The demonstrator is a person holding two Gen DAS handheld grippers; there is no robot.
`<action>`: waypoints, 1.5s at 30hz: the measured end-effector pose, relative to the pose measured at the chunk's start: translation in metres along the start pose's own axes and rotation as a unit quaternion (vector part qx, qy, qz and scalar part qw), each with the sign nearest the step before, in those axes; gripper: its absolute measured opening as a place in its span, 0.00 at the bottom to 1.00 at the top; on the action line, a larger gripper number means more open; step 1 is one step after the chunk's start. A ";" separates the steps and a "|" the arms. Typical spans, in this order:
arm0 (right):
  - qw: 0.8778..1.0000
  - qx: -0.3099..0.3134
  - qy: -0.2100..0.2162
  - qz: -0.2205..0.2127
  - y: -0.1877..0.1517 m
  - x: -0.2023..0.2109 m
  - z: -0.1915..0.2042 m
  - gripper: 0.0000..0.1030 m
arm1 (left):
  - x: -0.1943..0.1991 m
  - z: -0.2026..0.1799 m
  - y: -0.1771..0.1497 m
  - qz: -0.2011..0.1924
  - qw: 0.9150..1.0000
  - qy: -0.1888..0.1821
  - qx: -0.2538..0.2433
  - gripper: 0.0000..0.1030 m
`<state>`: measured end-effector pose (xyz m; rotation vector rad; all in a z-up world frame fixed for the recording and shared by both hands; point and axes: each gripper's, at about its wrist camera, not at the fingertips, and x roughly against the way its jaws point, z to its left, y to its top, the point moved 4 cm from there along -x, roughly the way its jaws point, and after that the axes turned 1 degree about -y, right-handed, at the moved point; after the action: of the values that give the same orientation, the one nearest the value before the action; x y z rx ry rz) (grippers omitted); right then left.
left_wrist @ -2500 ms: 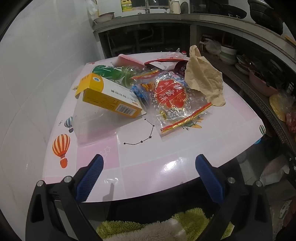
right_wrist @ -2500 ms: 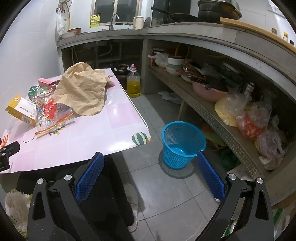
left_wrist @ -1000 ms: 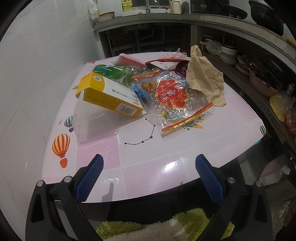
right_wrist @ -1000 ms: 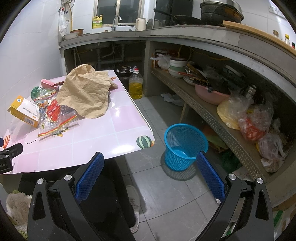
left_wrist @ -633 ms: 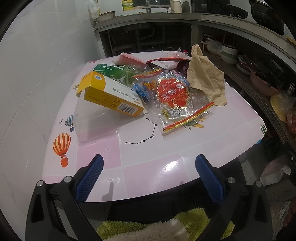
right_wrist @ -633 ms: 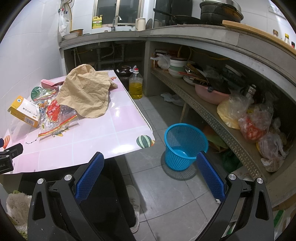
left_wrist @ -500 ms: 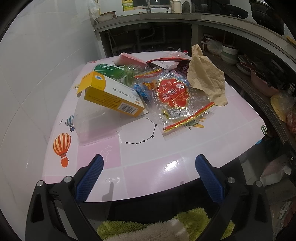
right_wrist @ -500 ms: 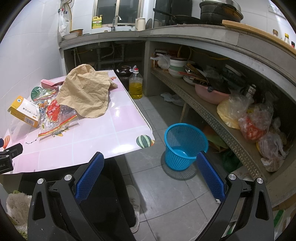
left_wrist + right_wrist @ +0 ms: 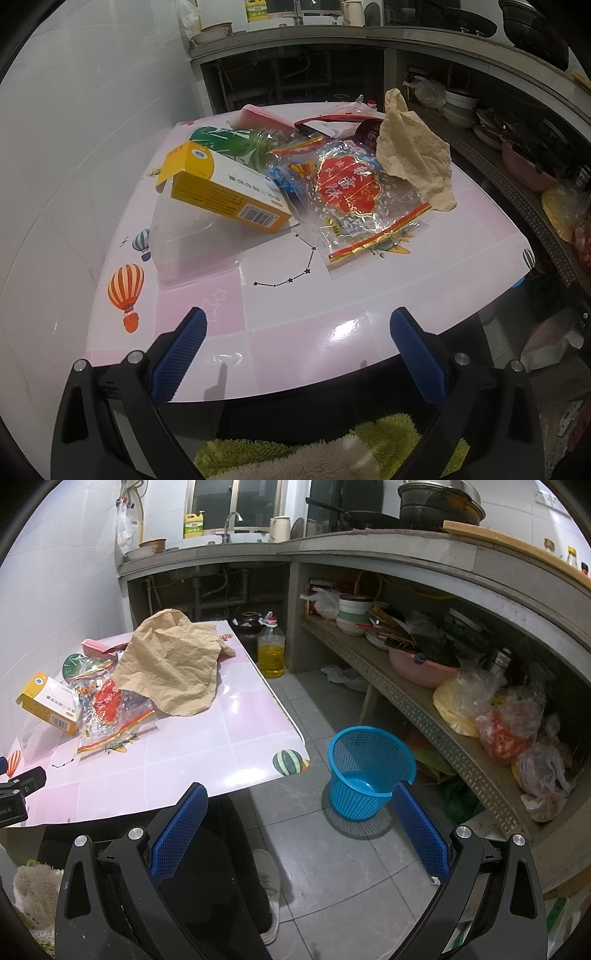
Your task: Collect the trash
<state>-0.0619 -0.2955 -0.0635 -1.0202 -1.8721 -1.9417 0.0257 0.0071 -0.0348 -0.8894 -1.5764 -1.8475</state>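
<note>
Trash lies heaped on the pink table point(image 9: 295, 332): a yellow box point(image 9: 225, 192) resting on a clear plastic container point(image 9: 192, 243), a green bottle point(image 9: 236, 144), a red-printed clear bag point(image 9: 354, 199) and crumpled brown paper point(image 9: 413, 155). My left gripper point(image 9: 295, 343) hangs open over the table's near edge, short of the heap. An empty blue basket point(image 9: 369, 768) stands on the floor right of the table. My right gripper point(image 9: 299, 823) is open above the floor, holding nothing. The brown paper point(image 9: 173, 668) and yellow box point(image 9: 48, 698) also show in the right wrist view.
A concrete counter point(image 9: 406, 550) with a low shelf of bowls and bags point(image 9: 498, 716) runs along the right. An oil bottle point(image 9: 271, 653) stands on the floor beyond the table. A white tiled wall point(image 9: 74, 129) borders the table's left. A person's shoe point(image 9: 267, 890) is below.
Both views have shifted only slightly. Nothing on the table has moved, and both grippers have stayed open.
</note>
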 end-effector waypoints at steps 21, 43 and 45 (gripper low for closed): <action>1.000 0.000 0.001 0.000 0.003 -0.001 0.004 0.93 | 0.001 0.001 0.000 0.001 1.000 0.000 0.000 0.95; 1.000 -0.002 -0.001 -0.001 0.012 -0.005 0.016 0.93 | -0.005 0.000 0.004 0.002 1.000 -0.020 -0.010 0.95; 1.000 0.001 0.000 -0.001 0.013 -0.007 0.016 0.93 | -0.009 -0.001 0.003 0.007 1.000 -0.029 -0.009 0.95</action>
<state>-0.0437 -0.2840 -0.0586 -1.0198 -1.8746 -1.9411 0.0340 0.0054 -0.0402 -0.9670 -1.5865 -1.8435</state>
